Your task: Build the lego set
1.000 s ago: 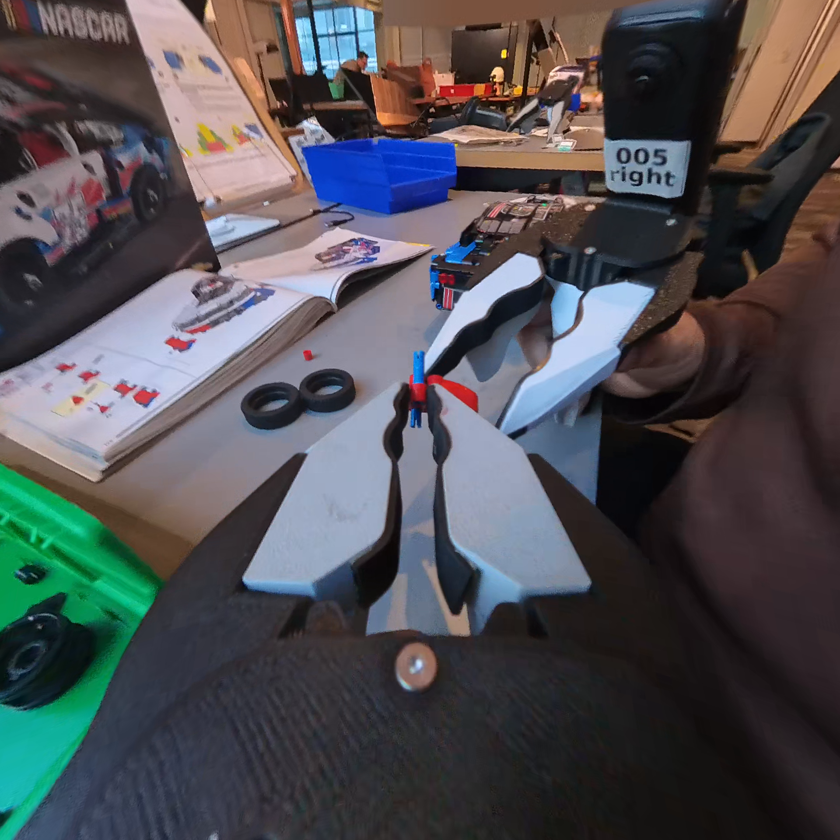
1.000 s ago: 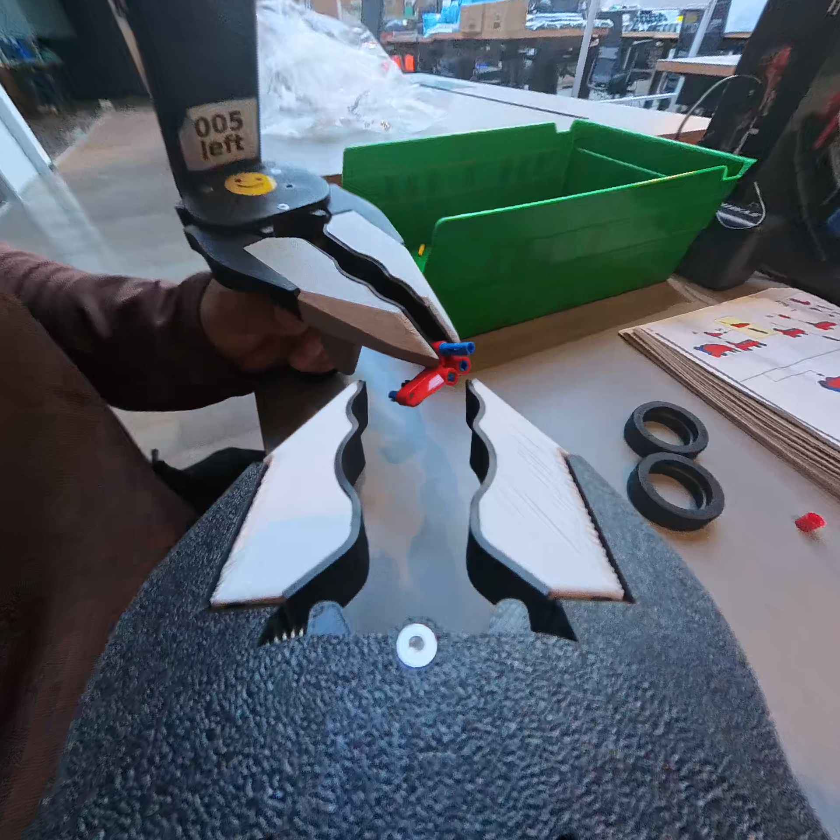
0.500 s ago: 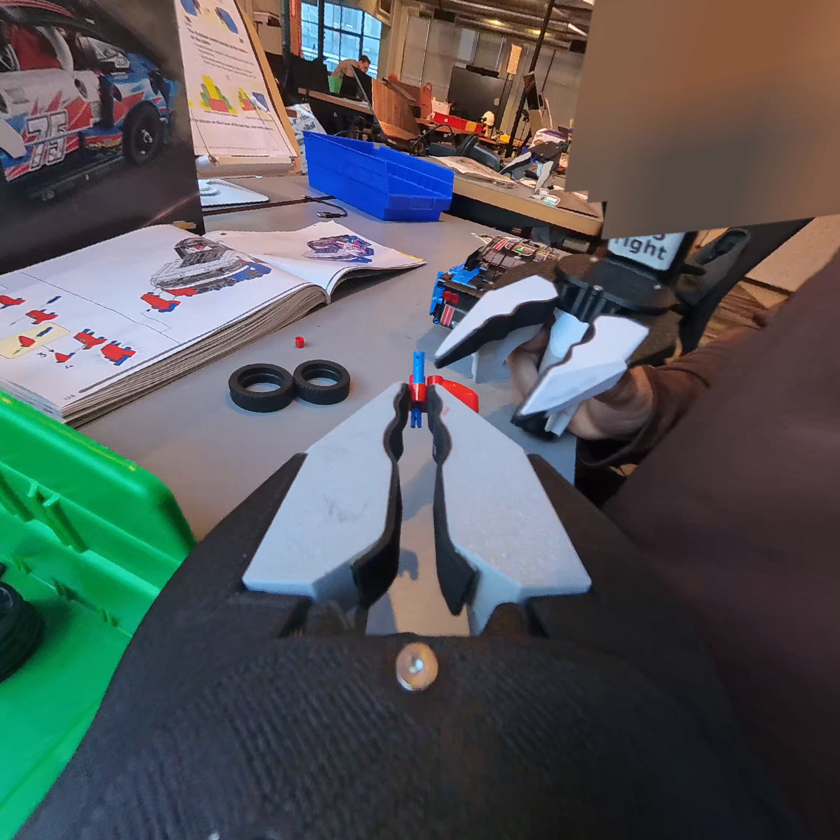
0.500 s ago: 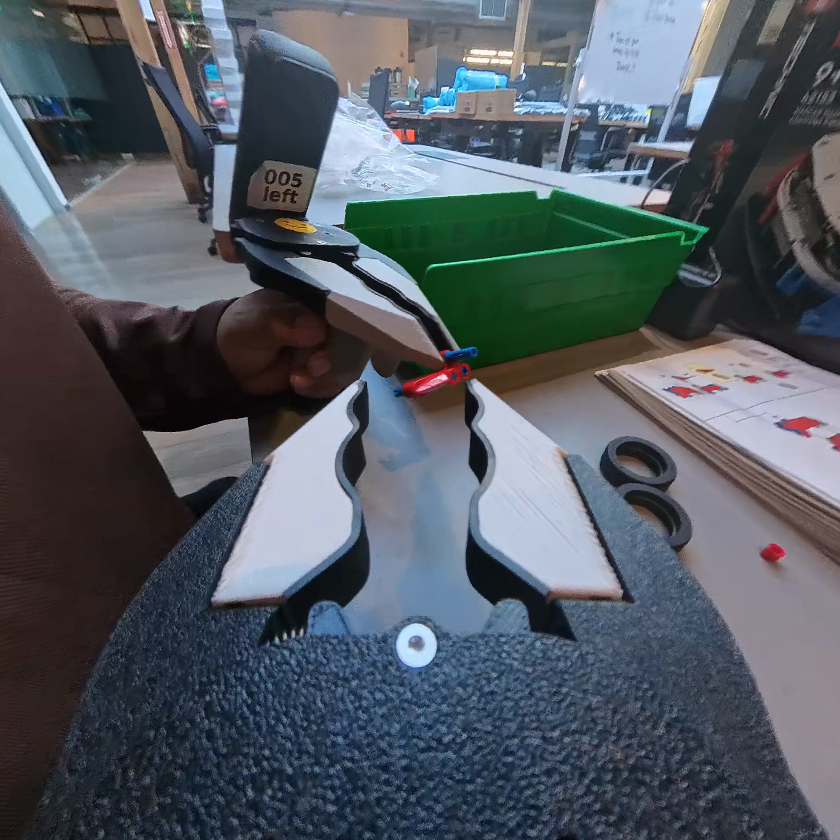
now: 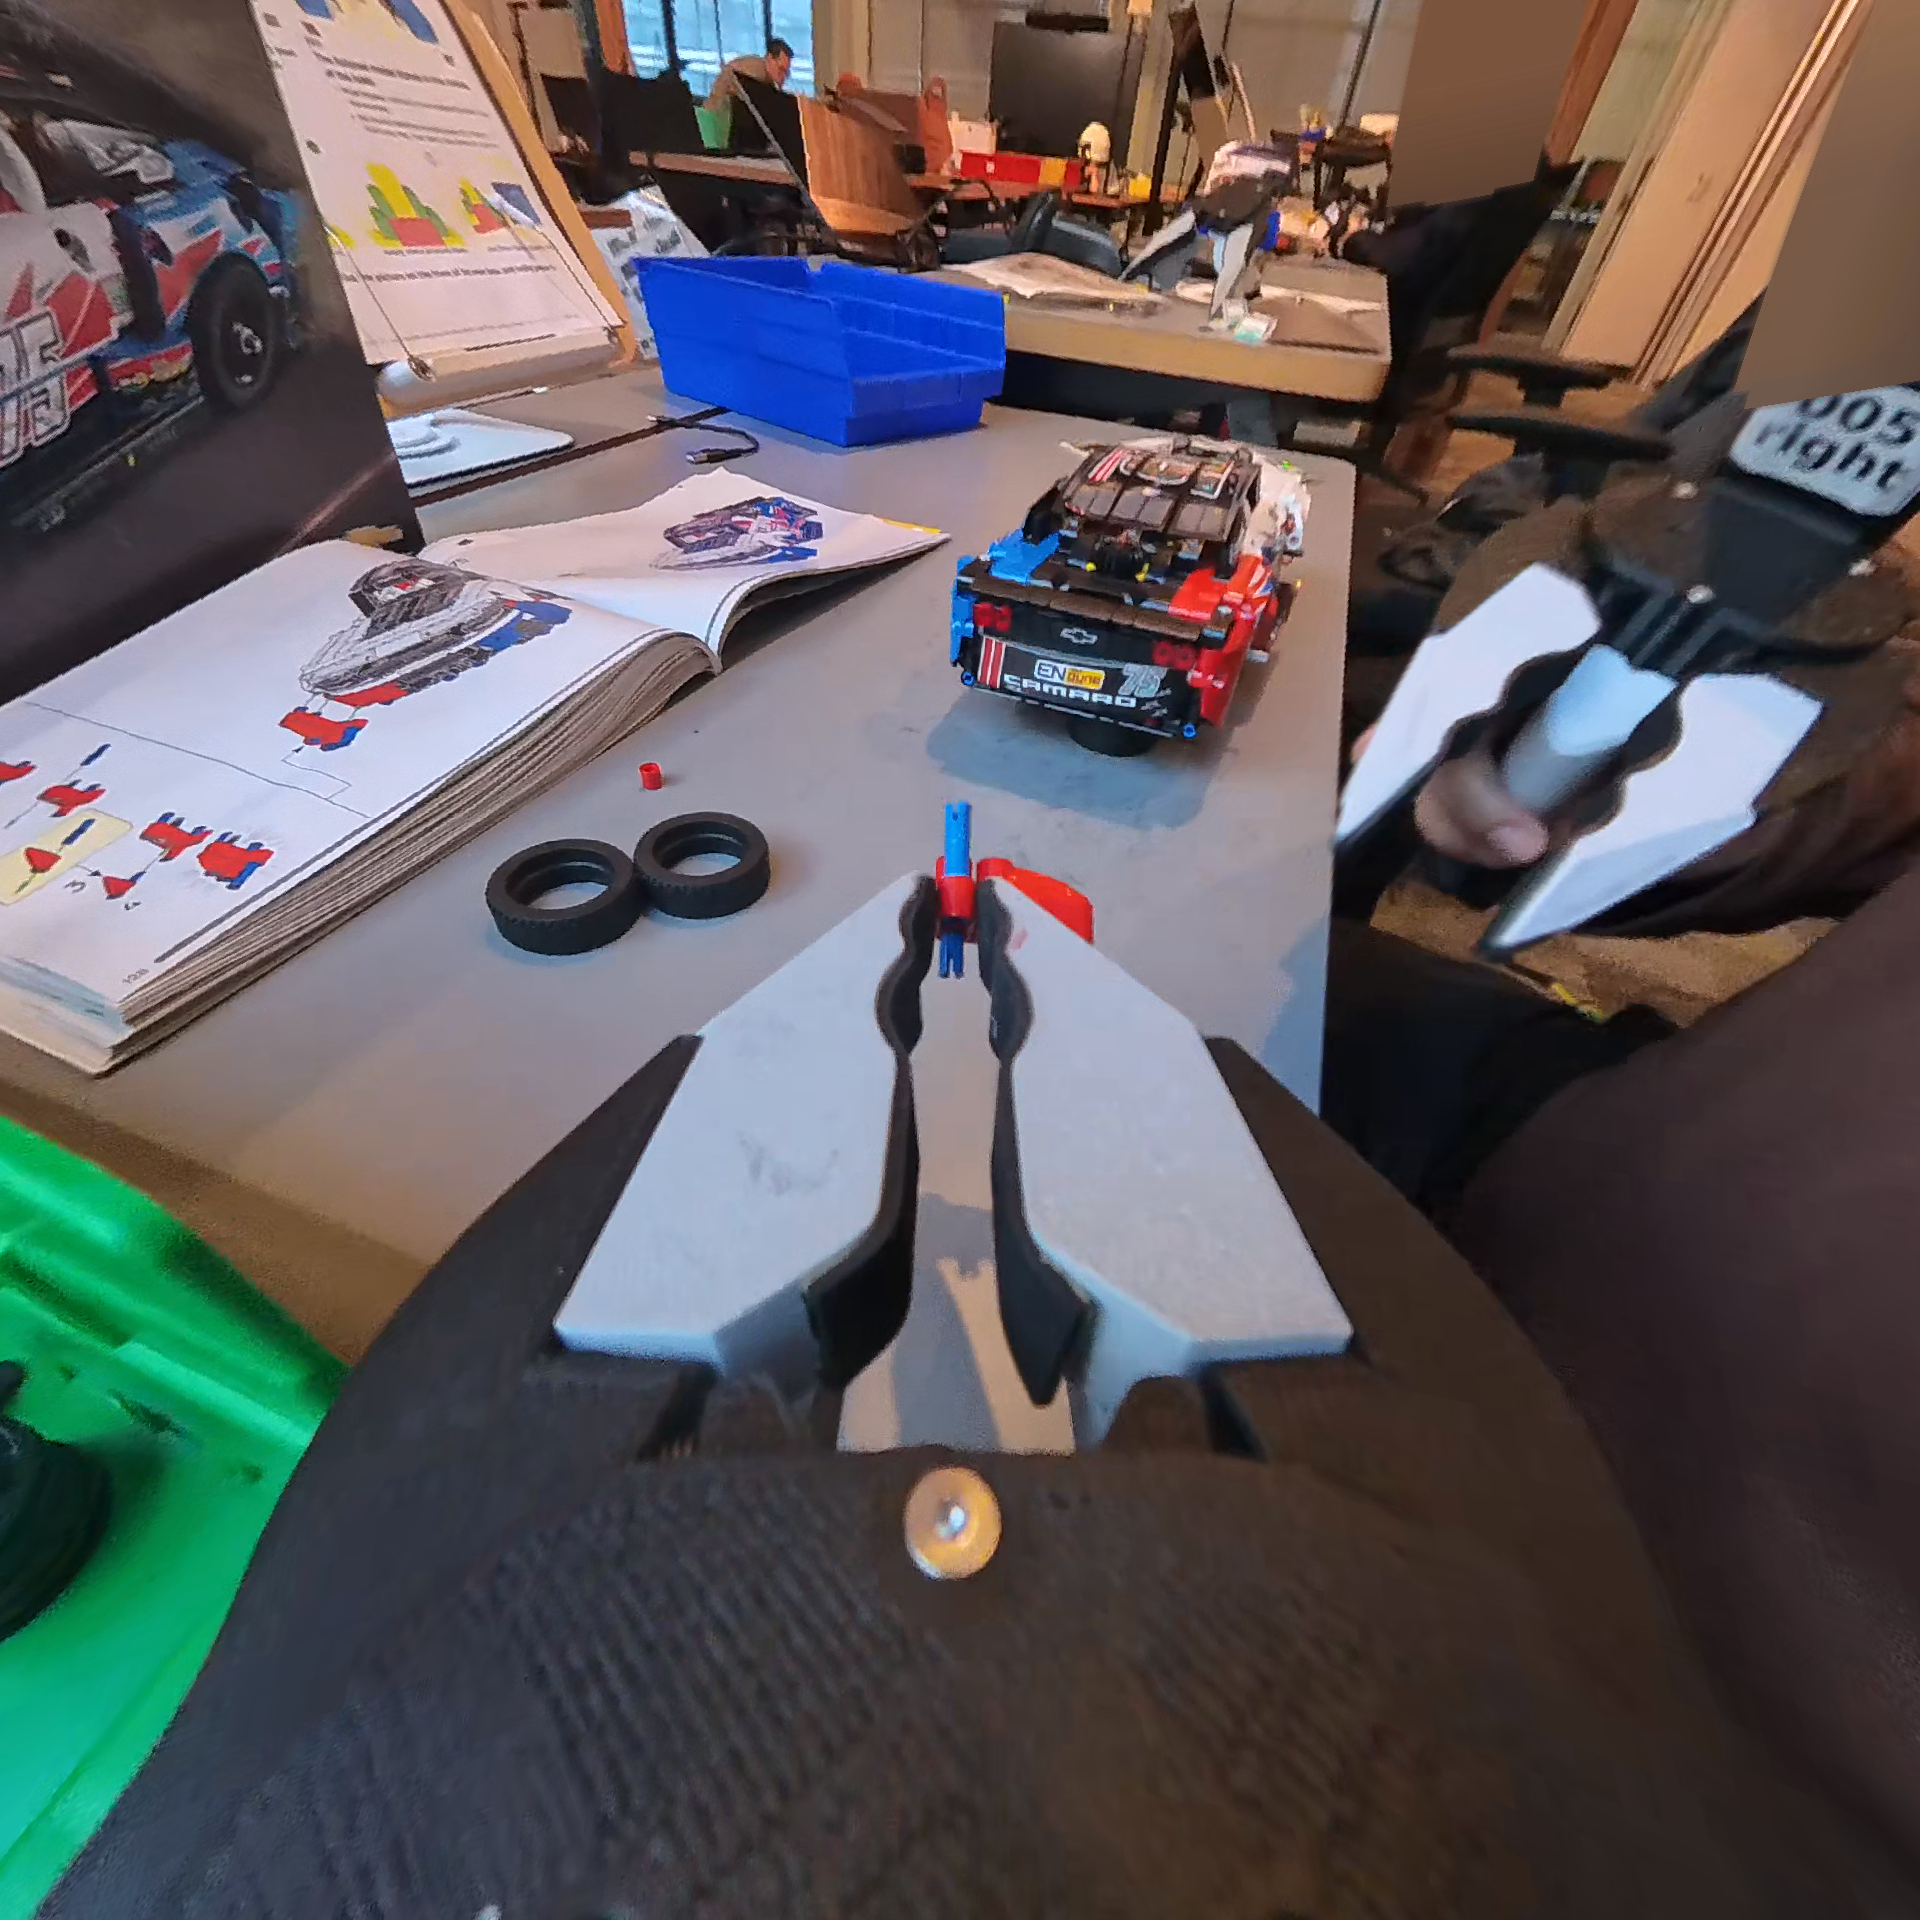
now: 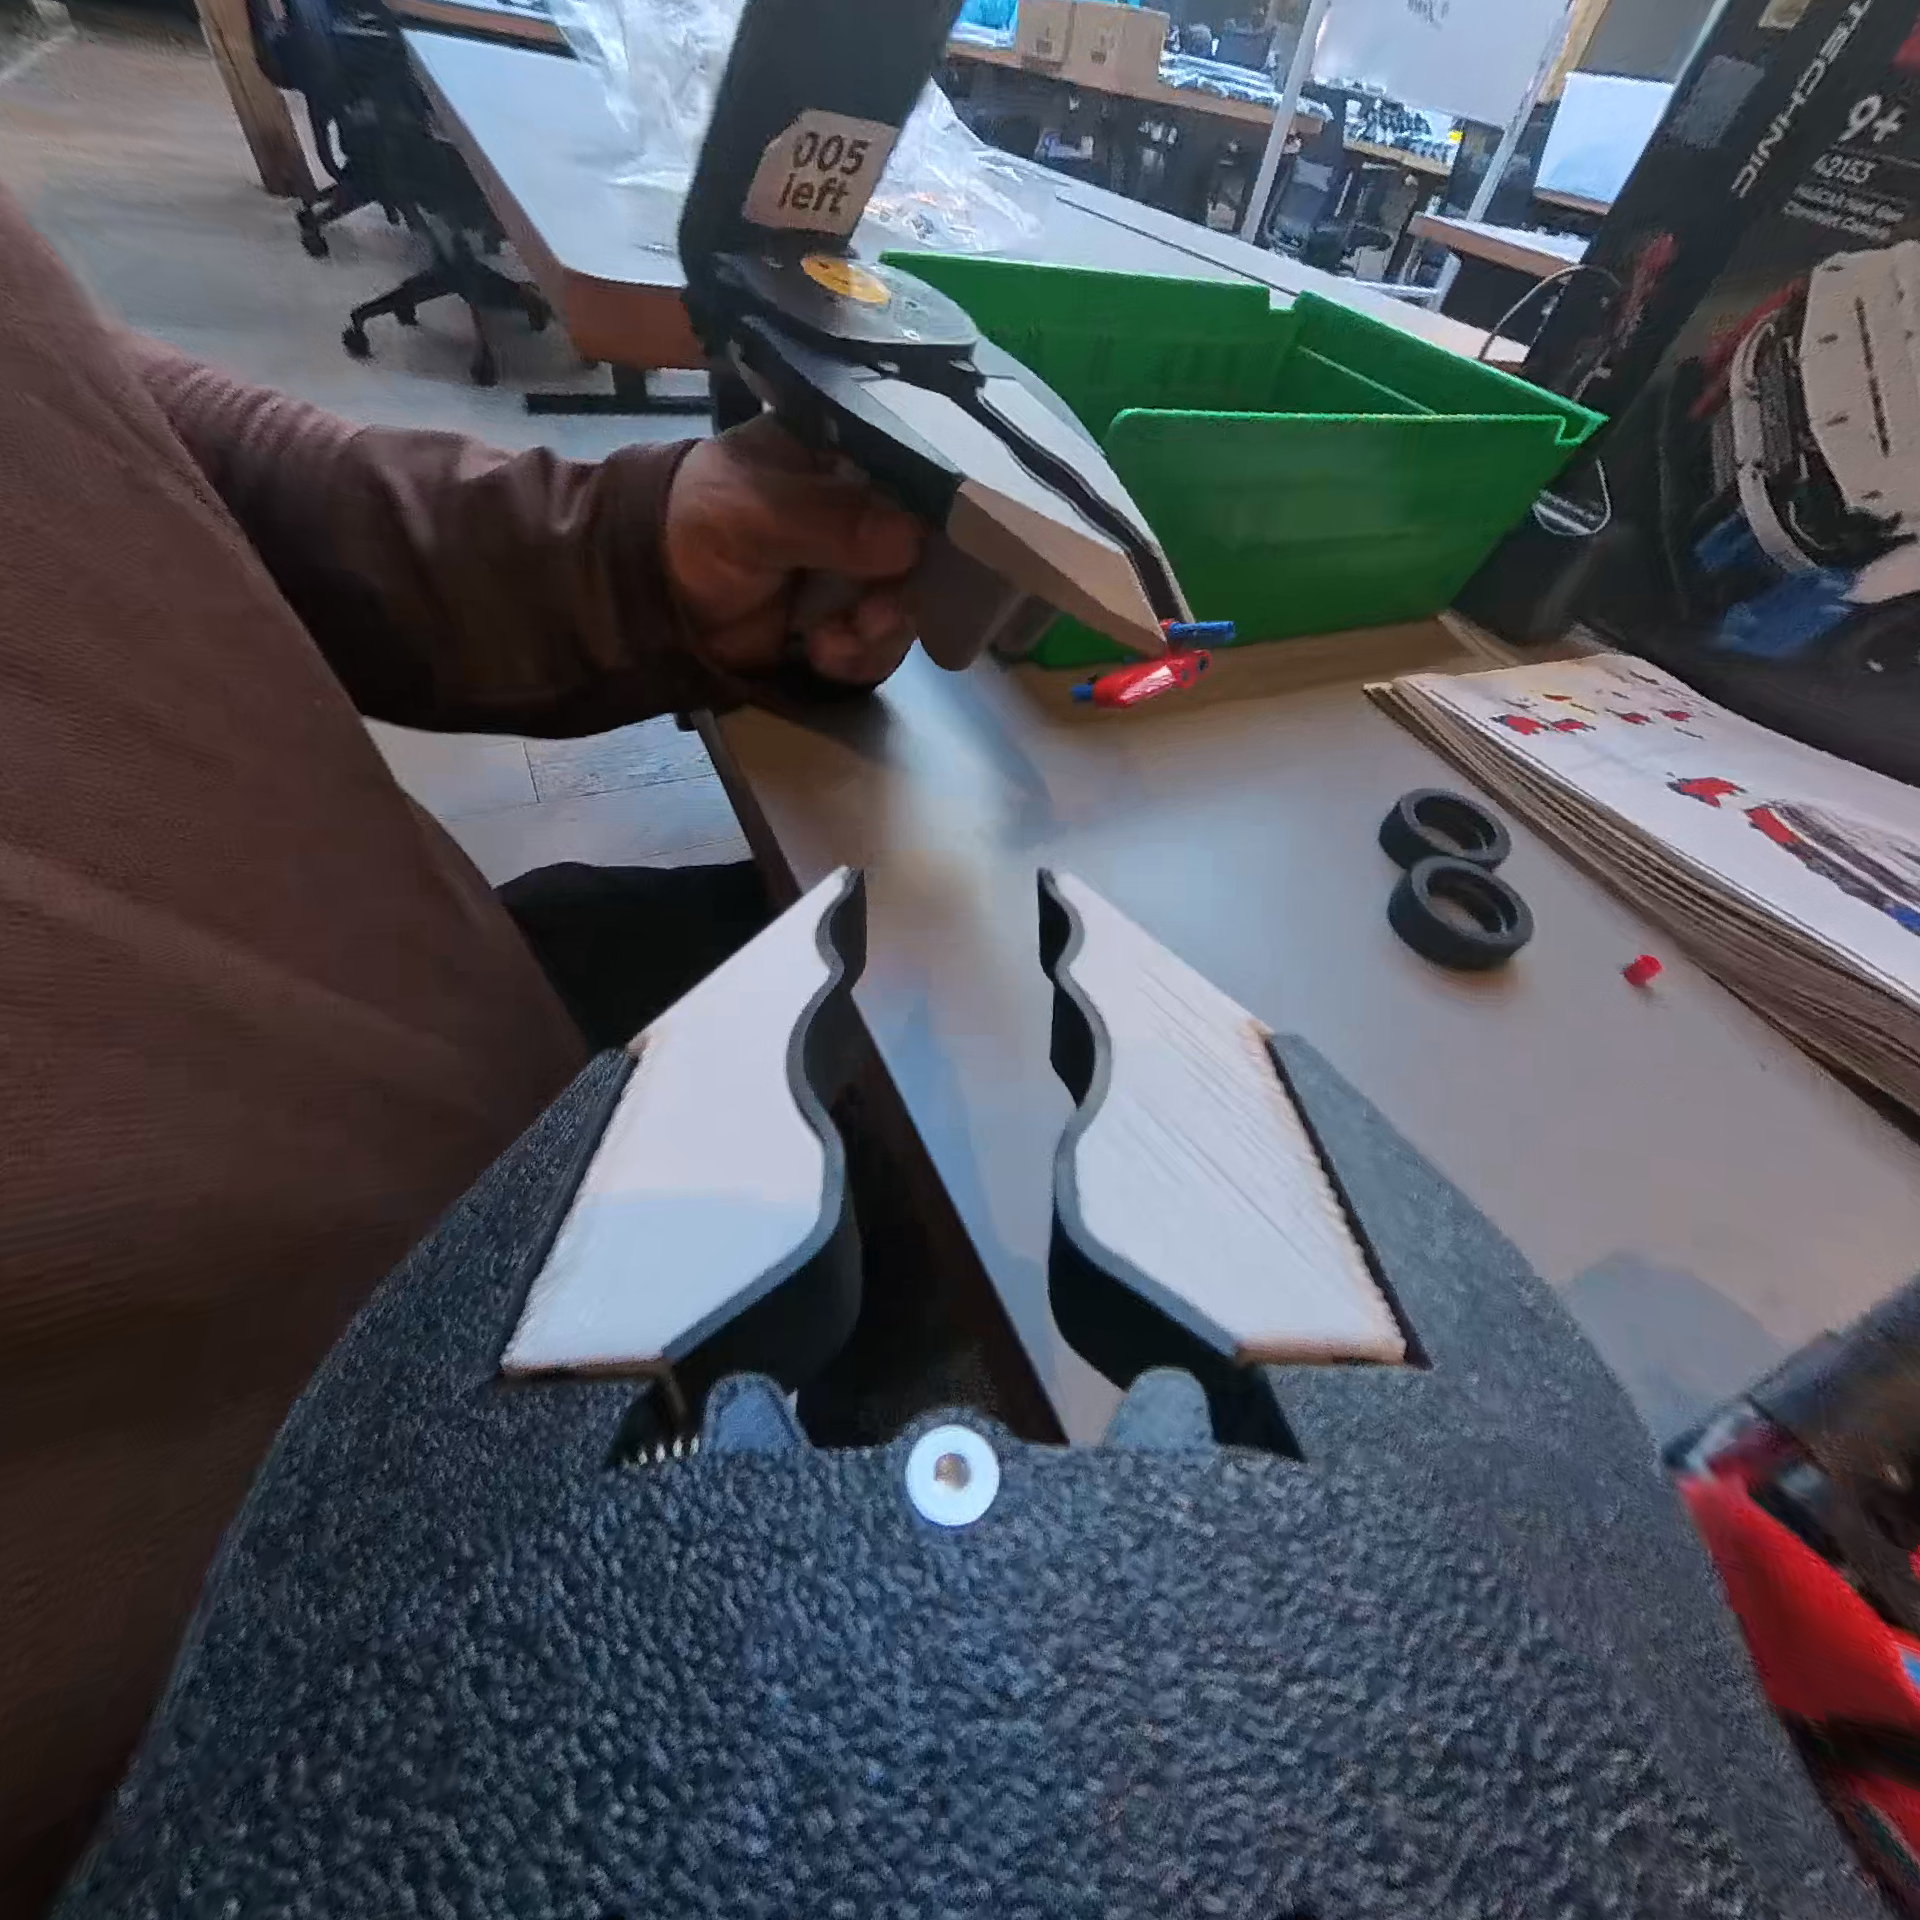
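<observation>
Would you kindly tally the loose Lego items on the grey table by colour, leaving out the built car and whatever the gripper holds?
Black tyres: 2
Small red piece: 1
Total: 3

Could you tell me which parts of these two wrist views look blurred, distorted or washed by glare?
Left wrist view: the green plastic bin at lower left is smeared, the right tongs soft, while the small red and blue lego piece is crisp. Right wrist view: the grey table shows a bright sheen, the red lego car at the edge blurs, and straight edges bow.
</observation>
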The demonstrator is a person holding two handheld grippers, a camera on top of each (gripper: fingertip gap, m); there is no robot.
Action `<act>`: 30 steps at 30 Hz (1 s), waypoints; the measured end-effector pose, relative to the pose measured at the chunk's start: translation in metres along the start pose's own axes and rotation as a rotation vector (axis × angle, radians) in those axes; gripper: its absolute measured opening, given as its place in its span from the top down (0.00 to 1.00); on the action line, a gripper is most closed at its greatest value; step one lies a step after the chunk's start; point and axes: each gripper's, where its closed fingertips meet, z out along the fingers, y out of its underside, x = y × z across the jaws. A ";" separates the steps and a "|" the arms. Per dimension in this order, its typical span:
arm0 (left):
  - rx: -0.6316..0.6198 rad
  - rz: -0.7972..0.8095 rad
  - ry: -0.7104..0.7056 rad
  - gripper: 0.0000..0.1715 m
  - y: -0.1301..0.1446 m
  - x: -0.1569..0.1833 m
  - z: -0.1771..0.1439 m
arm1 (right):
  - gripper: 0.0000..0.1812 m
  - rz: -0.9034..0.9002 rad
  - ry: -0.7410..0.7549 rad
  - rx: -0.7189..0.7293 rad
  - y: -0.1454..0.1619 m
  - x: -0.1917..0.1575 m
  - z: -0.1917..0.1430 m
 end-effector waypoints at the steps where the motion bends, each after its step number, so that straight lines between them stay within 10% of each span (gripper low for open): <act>1: -0.012 0.005 0.004 0.97 0.001 0.001 0.001 | 0.83 -0.011 0.000 0.003 0.000 -0.002 -0.009; 8: -0.083 -0.330 0.275 0.97 -0.006 0.062 0.037 | 0.84 0.013 -0.065 0.058 0.009 -0.007 -0.072; 17: -0.057 -0.300 0.540 0.97 -0.055 0.183 0.134 | 0.84 0.100 -0.056 0.164 0.028 0.056 -0.174; 25: 0.021 -0.377 0.394 0.97 -0.045 0.237 0.229 | 0.85 -0.053 0.036 0.005 0.081 0.130 -0.301; 30: 0.007 -0.400 -0.006 0.97 -0.023 0.225 0.274 | 0.70 -0.073 0.120 -0.132 0.124 0.213 -0.358</act>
